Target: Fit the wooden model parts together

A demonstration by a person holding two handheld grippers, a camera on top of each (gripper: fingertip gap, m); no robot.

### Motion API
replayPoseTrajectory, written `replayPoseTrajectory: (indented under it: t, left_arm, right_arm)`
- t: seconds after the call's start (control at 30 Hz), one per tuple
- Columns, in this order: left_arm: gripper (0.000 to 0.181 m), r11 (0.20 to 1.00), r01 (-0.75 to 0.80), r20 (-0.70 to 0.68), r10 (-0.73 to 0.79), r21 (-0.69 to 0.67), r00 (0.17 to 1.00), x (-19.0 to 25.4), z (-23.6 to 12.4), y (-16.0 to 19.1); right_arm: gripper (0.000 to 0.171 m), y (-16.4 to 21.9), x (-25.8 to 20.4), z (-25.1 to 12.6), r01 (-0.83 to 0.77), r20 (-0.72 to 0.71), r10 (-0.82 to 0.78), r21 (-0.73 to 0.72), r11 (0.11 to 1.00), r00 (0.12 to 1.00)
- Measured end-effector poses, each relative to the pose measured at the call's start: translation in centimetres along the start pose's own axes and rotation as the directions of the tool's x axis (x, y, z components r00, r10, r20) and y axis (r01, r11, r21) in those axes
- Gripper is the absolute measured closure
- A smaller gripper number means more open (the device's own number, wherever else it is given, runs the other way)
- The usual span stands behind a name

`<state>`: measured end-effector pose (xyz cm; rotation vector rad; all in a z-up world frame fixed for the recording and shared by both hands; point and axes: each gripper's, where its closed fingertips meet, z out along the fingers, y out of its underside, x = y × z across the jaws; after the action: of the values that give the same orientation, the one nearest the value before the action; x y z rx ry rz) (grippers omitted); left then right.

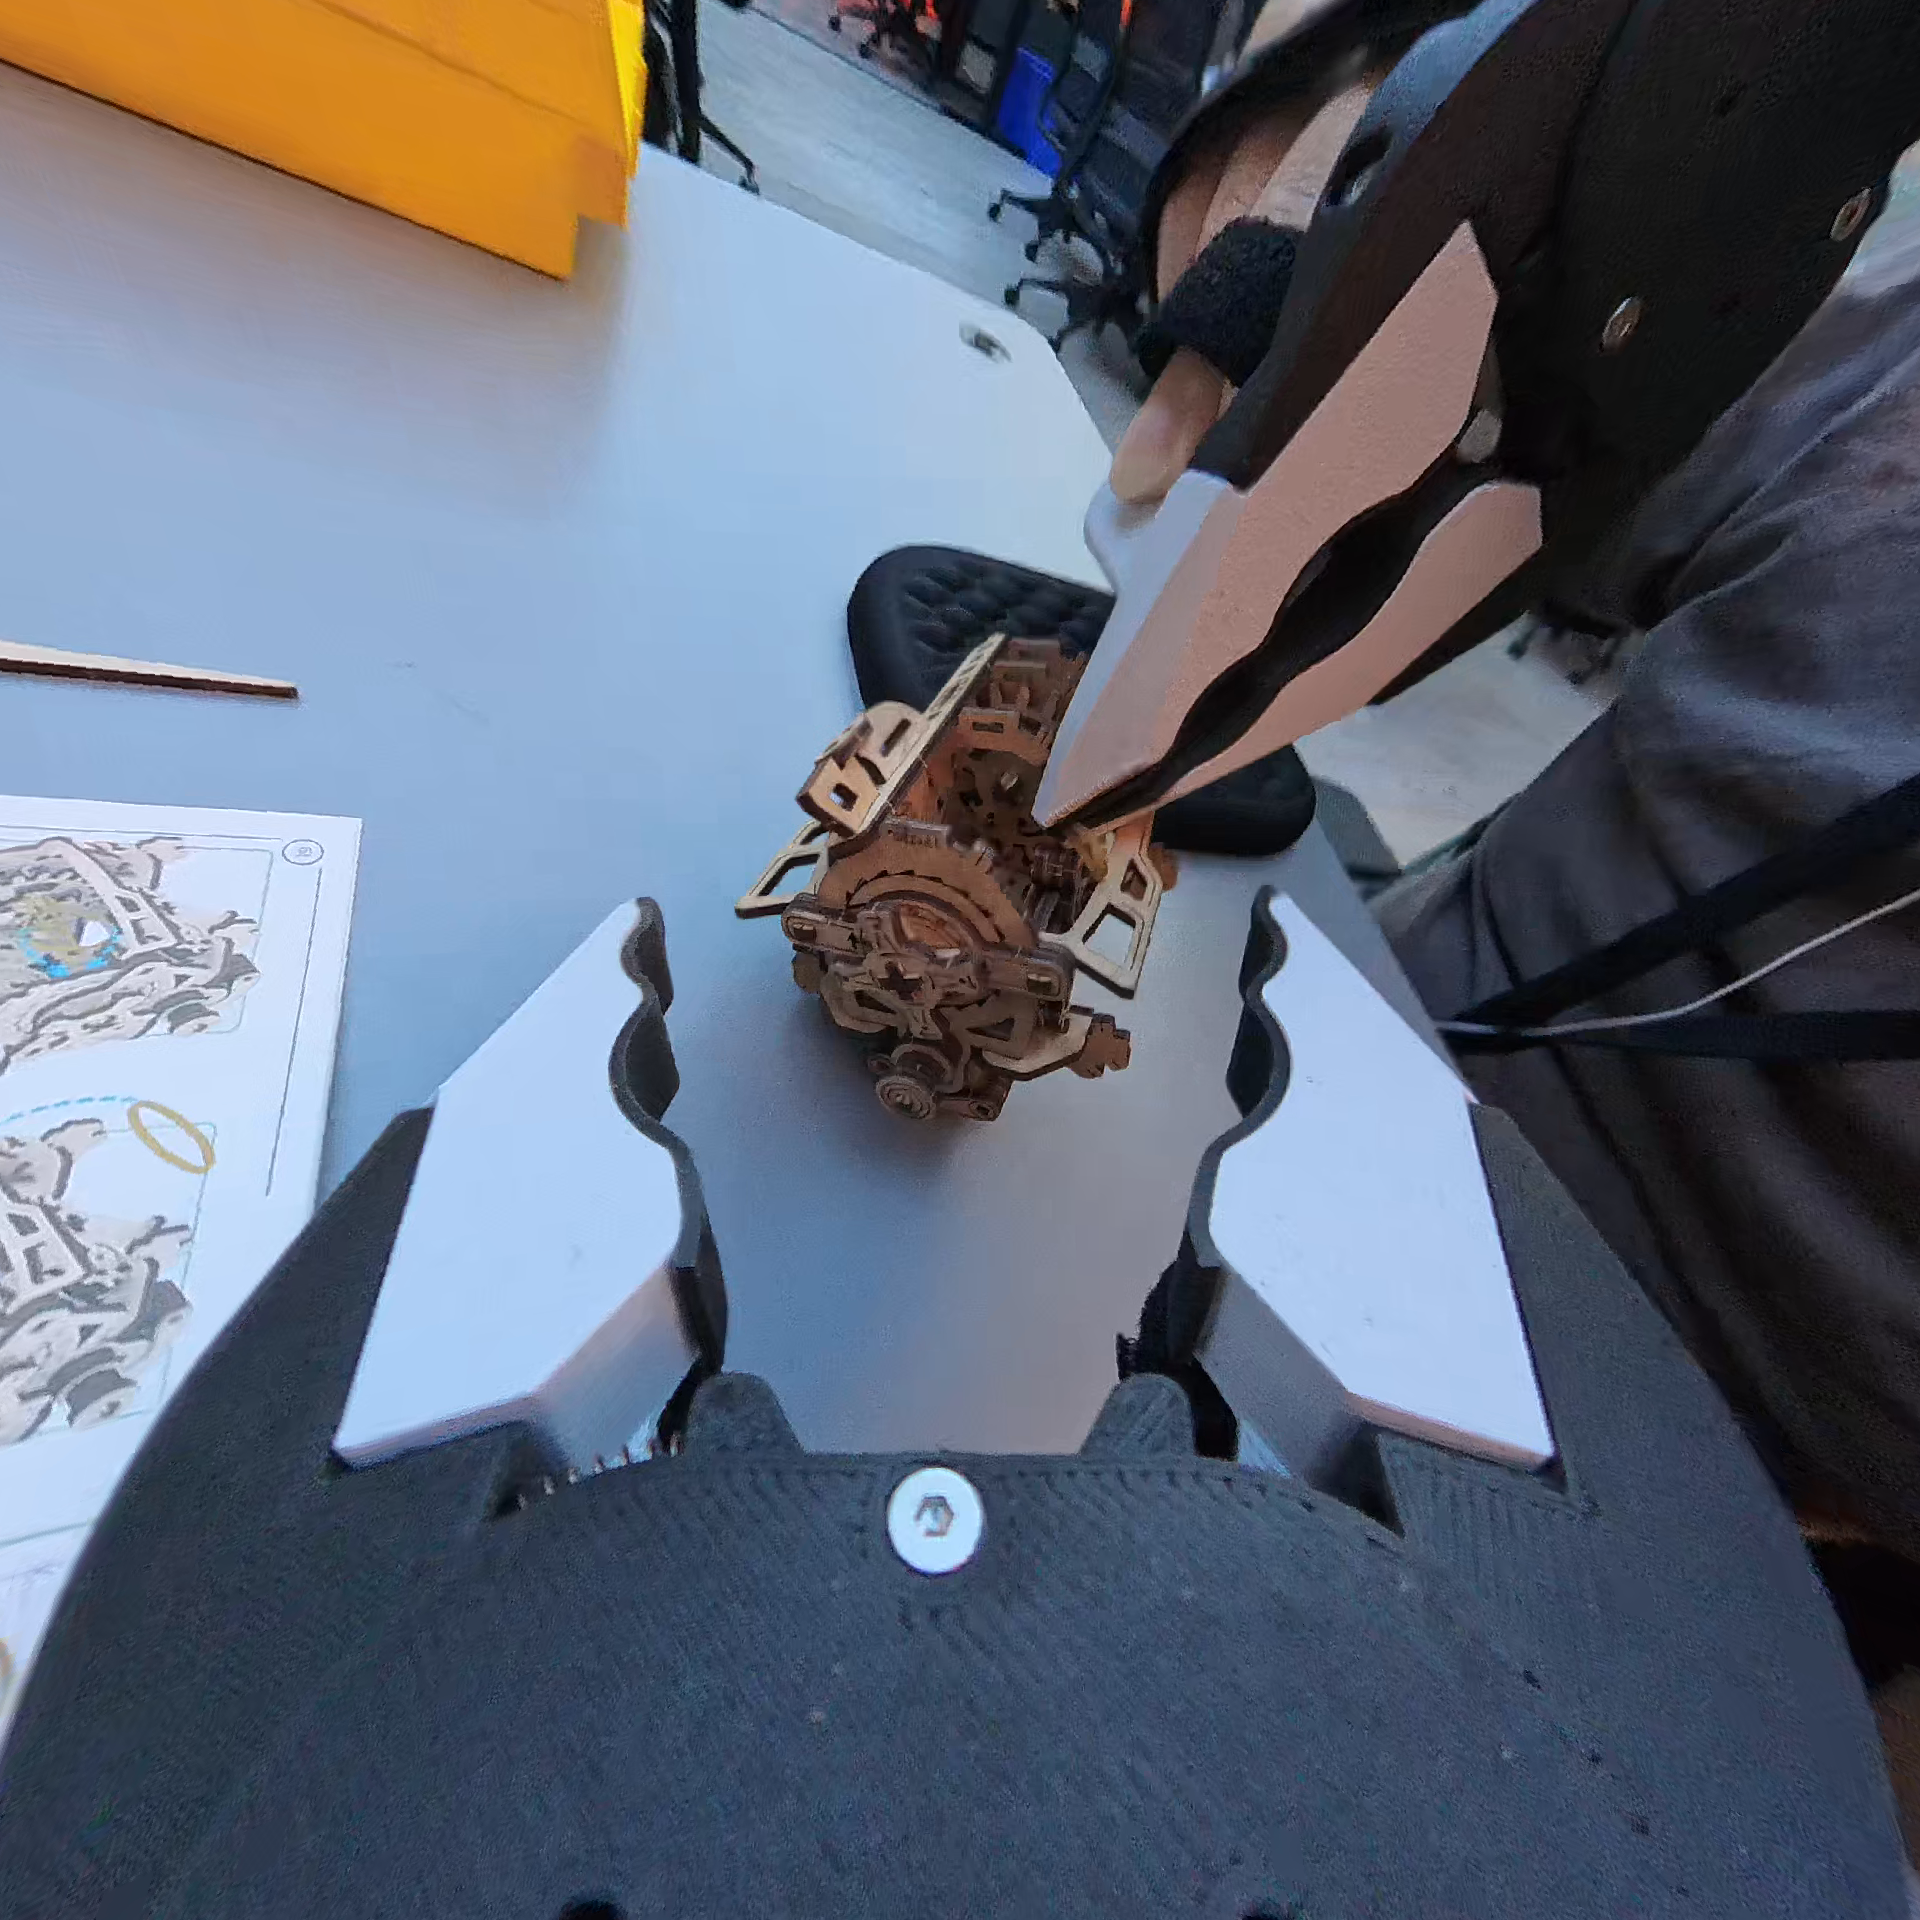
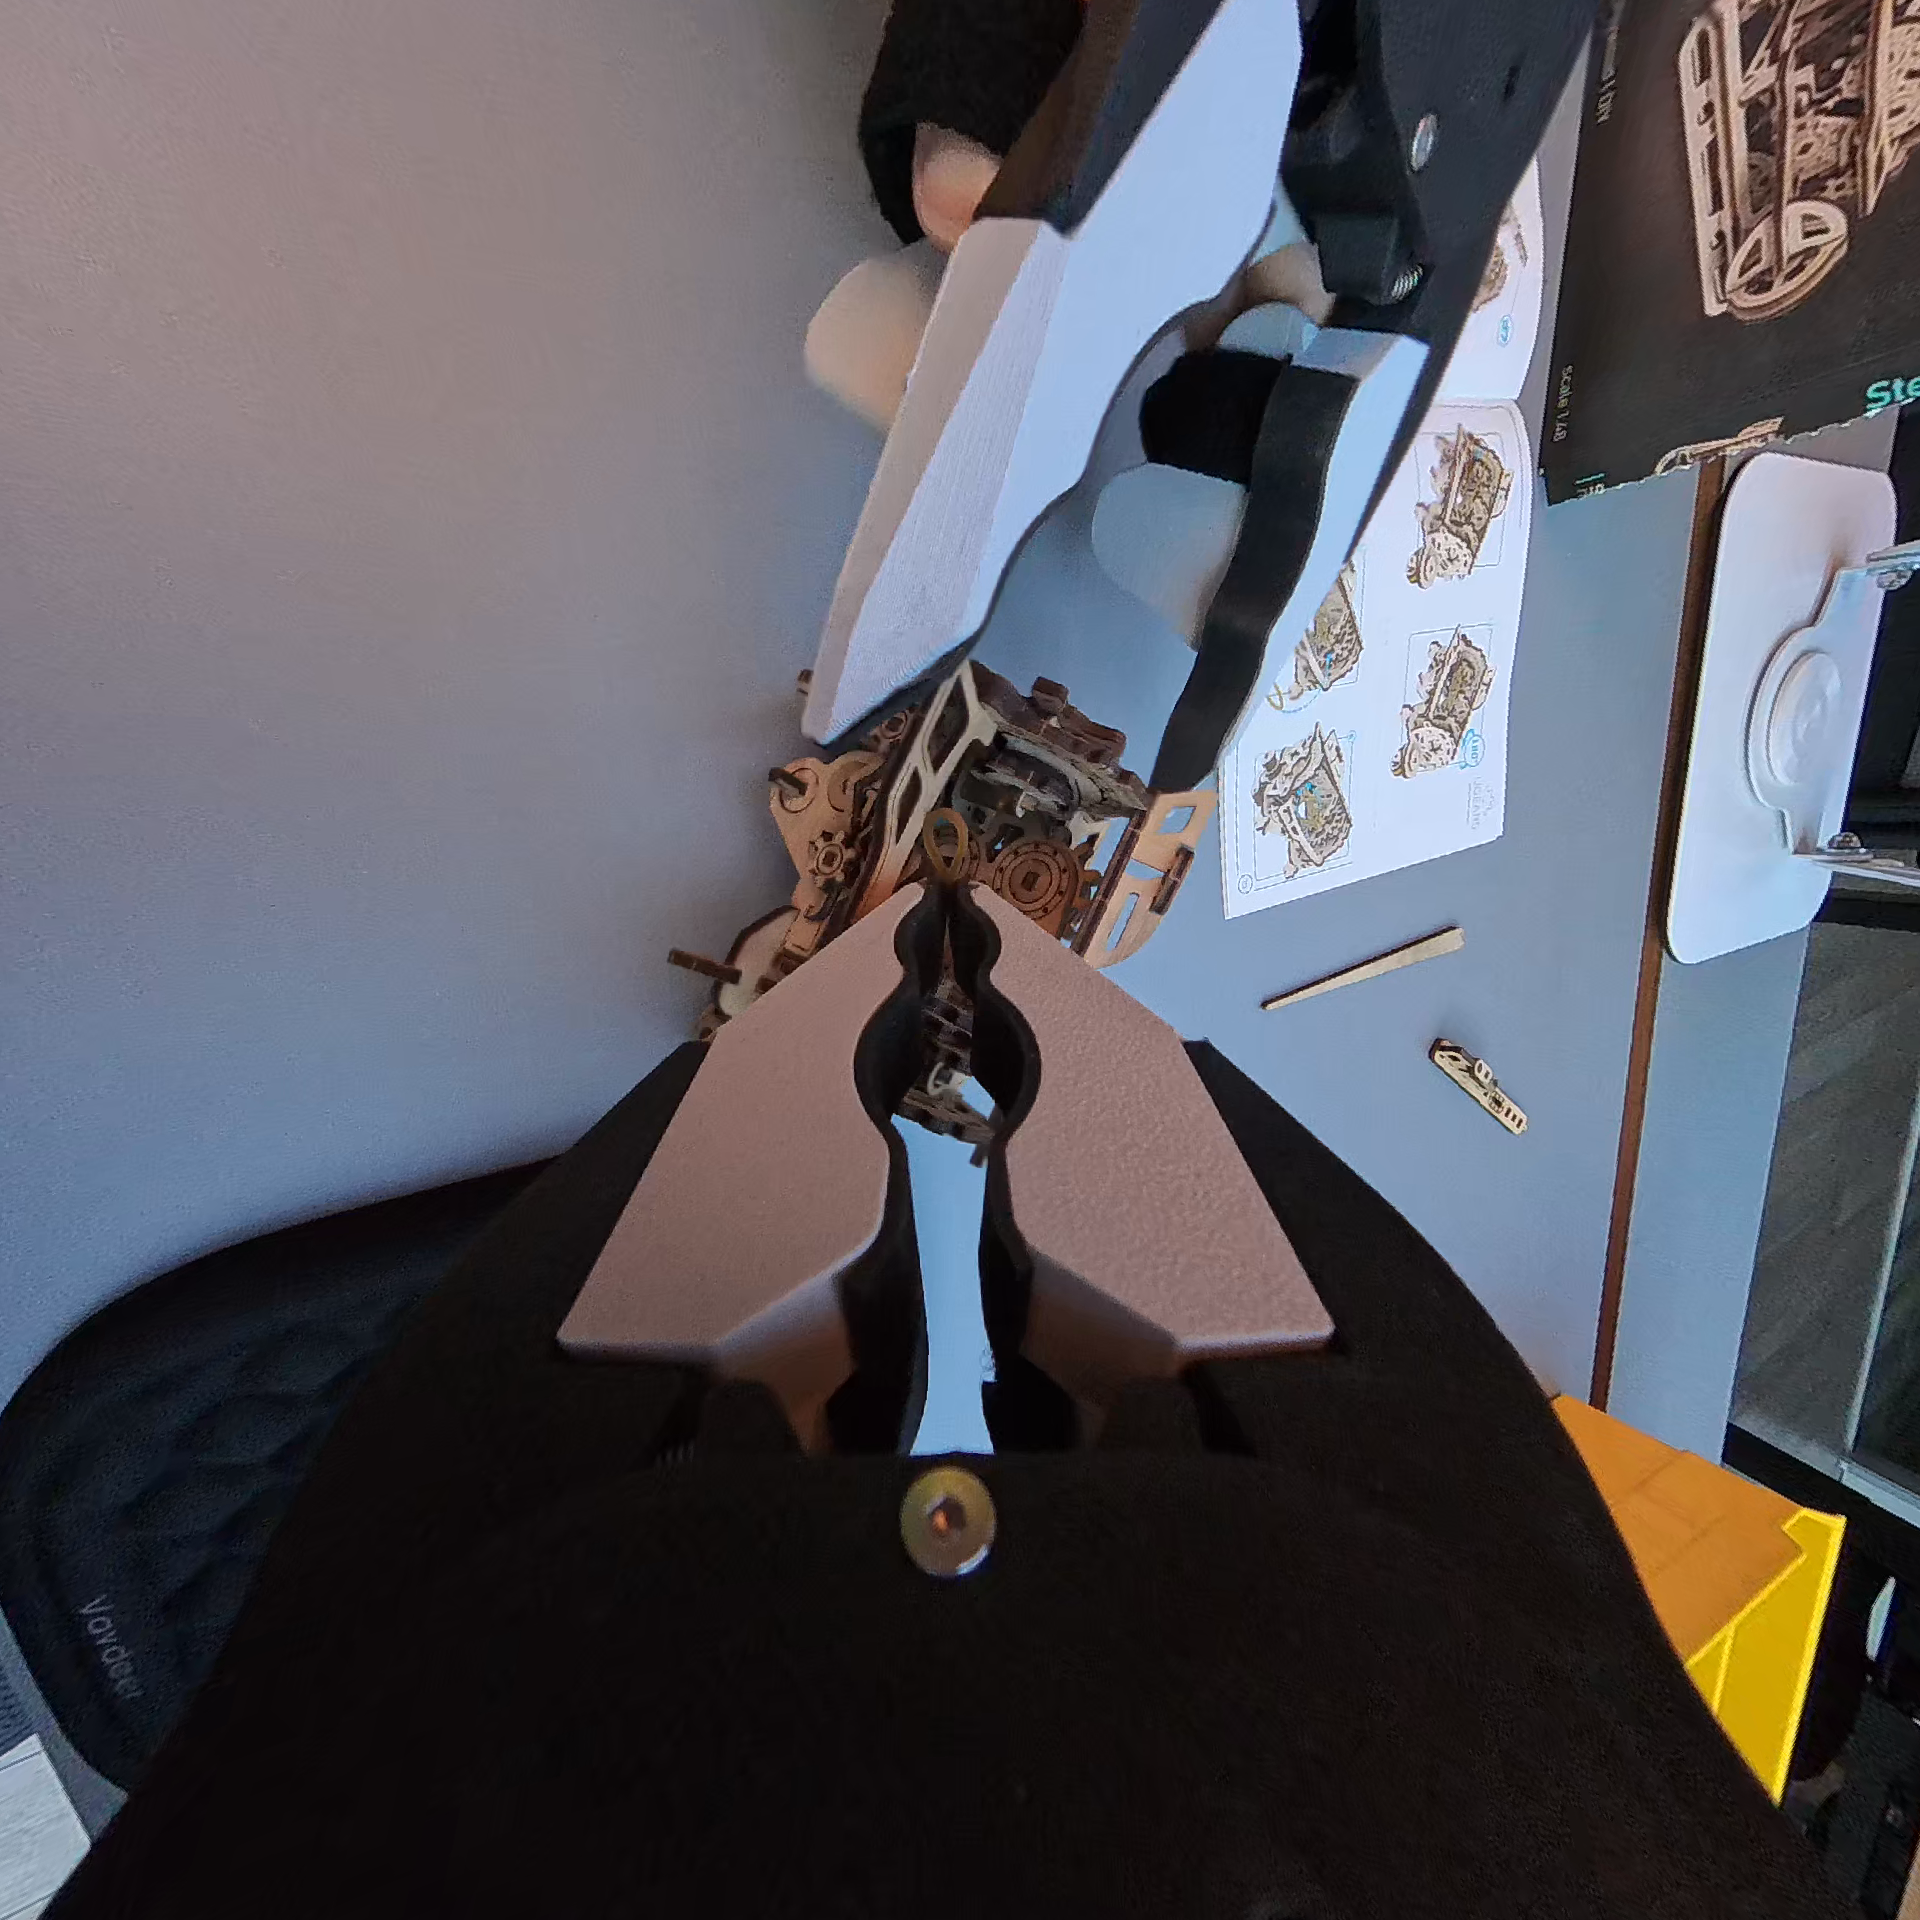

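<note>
The wooden model [image 1: 935, 935], a laser-cut engine-like block with gears, rests on the grey table [image 1: 416, 468]. My left gripper [image 1: 951, 914] is open, with its fingertips at either side of the model's near end. I cannot tell whether they touch it. My right gripper [image 1: 1049, 816] comes in from the upper right with its tips at the model's top. In the right wrist view my right gripper [image 2: 945, 888] is shut on a small yellowish loop [image 2: 945, 840], held against the model [image 2: 1039, 873]. My left gripper [image 2: 1003, 743] shows open beyond it.
An instruction sheet [image 1: 156, 1039] [image 2: 1382, 675] lies on the table. A thin wooden stick [image 1: 145, 675] [image 2: 1361, 971] and a small wooden part [image 2: 1475, 1086] lie loose. A yellow box [image 1: 364, 104], a black printed box [image 2: 1745, 208] and a white holder [image 2: 1766, 707] are nearby. A black chair seat [image 1: 966, 613] sits past the table edge. Less than 4 cm separates the two grippers' tips.
</note>
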<state>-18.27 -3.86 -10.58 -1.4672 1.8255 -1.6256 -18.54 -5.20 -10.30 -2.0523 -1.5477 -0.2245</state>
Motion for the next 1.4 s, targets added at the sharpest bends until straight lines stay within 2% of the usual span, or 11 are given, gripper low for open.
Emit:
replayPoseTrajectory:
  t: [0.1,0.23,0.43,0.53,0.63,0.77,0.93,1.03,1.1,1.4]
  left_arm:
    - [0.064,0.991,-0.075,-0.017,0.074,-0.108,0.997,-0.5,0.4,1.1]
    - [0.06,0.992,-0.047,-0.161,0.028,-0.117,0.987,0.2,0.8,0.7]
    - [0.074,0.989,-0.029,-0.317,-0.019,-0.148,0.948,0.8,1.0,0.3]
    - [0.08,0.982,-0.056,-0.298,0.0,-0.181,0.955,0.7,1.2,0.9]
    - [0.094,0.974,-0.08,-0.245,0.027,-0.21,0.969,0.3,1.0,1.6]
    - [0.095,0.982,-0.027,-0.177,-0.007,-0.186,0.984,0.7,0.8,2.0]
    - [0.082,0.988,0.068,-0.158,-0.09,-0.138,0.983,1.3,0.9,1.7]
    - [0.083,0.981,0.159,-0.167,-0.177,-0.116,0.97,0.9,1.3,1.1]
    - [0.091,0.974,0.184,-0.178,-0.207,-0.134,0.962,0.8,1.4,1.3]
    - [0.091,0.987,0.072,-0.128,-0.091,-0.145,0.988,1.1,1.4,1.8]
  right_arm:
    - [0.171,-0.1,0.0,0.0,0.003,0.0,-0.003,0.004,1.0,1.0]
    - [0.171,-0.3,0.0,0.1,0.019,-0.004,-0.019,0.003,1.0,1.0]
    - [0.171,-0.3,0.0,0.1,0.025,0.002,-0.025,0.012,1.0,1.0]
    - [0.171,-0.2,0.0,0.1,0.026,0.006,-0.026,0.019,0.999,1.0]
    - [0.171,0.0,0.1,0.1,0.023,0.009,-0.023,0.029,0.999,1.0]
    - [0.171,0.0,0.1,0.0,0.034,0.019,-0.035,0.053,0.998,0.999]
    - [0.171,0.1,0.2,-0.2,0.086,-0.02,-0.085,0.065,0.994,0.996]
    - [0.171,0.0,0.2,-0.2,0.099,-0.026,-0.097,0.069,0.993,0.995]
    - [0.171,0.0,0.1,-0.2,0.103,-0.026,-0.101,0.07,0.992,0.995]
    - [0.171,-0.4,-0.3,-0.2,0.115,-0.017,-0.114,0.095,0.989,0.993]
